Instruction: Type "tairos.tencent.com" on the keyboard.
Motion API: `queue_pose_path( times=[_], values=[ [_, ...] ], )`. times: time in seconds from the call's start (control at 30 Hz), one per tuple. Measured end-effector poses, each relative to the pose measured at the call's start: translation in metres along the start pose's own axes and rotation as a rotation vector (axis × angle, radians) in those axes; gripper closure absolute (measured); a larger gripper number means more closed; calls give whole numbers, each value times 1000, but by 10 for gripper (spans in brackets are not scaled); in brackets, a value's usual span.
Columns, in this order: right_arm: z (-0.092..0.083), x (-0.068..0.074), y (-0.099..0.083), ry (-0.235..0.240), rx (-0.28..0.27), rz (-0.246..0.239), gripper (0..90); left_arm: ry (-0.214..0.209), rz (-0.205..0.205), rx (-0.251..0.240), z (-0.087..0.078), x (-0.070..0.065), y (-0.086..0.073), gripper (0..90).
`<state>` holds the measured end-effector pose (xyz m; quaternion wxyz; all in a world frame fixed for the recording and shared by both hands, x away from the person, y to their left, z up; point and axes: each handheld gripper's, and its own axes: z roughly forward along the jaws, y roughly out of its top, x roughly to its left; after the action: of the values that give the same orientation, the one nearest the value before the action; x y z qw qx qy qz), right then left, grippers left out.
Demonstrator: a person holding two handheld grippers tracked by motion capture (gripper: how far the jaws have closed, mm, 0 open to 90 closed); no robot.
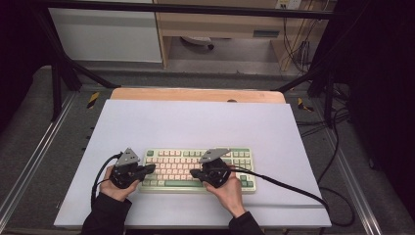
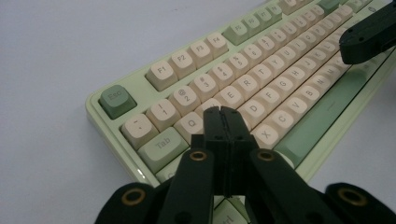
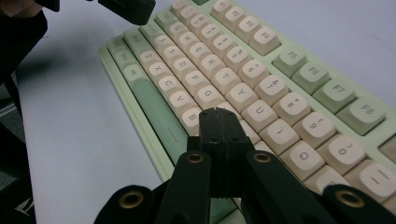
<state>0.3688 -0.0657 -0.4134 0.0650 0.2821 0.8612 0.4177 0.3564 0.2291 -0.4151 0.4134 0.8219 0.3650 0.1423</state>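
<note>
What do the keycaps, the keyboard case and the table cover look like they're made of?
Keycaps: likely matte plastic, cream and green, with printed legends. Keyboard case: pale green plastic, apparently glossy, since a highlight glints along its edge. Table cover: smooth matte white sheet, material unclear, over a wooden top showing at the far edge.

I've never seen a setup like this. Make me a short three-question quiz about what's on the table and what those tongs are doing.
1. True or false: the left tongs are wide open.
2. Which part of the keyboard do the right tongs hang over?
A. the function row
B. the letter keys near the space bar
C. the Esc key
3. Fill in: the keyboard lies on a ____ sheet that covers the table.

Key
1. False; their jaws are shut together.
2. B; the tips sit by B and the neighbouring letters.
3. White.
</note>
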Motion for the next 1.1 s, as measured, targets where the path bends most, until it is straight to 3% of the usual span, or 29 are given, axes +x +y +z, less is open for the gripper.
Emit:
queue_pose_path(
  times=[0.53,1.1],
  values=[
    [-29,-18,-11,-30,-20,34,900,-5,6,-1,0,-2,1,897],
    [-47,-32,-34,-54,-17,66,900,-36,34,11,9,-17,6,898]
  ],
)
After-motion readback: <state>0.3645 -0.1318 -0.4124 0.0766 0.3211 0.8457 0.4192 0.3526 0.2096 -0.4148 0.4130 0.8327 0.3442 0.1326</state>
